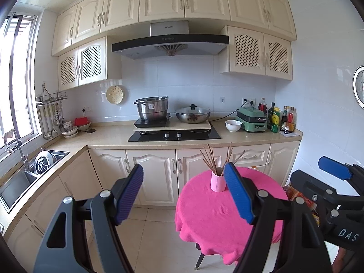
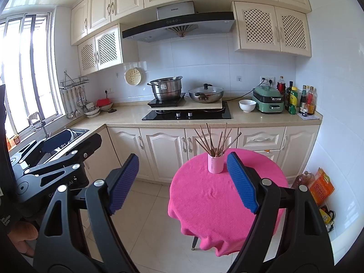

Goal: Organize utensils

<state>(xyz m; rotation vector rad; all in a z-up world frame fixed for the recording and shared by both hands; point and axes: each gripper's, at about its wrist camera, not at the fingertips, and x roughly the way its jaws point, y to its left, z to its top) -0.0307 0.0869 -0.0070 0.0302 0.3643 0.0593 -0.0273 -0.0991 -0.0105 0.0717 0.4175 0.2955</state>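
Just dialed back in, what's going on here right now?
Nothing is being handled yet. Both grippers are held up in front of a small round table with a pink cloth, and both are open and empty: the left gripper and the right gripper. On the table stands a pink cup with a loose bunch of chopsticks fanned out in it. Neither gripper touches the cup or the chopsticks; the table lies ahead of them.

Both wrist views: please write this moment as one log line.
left gripper: open, empty | right gripper: open, empty | chopsticks: in pink cup | pink tablecloth
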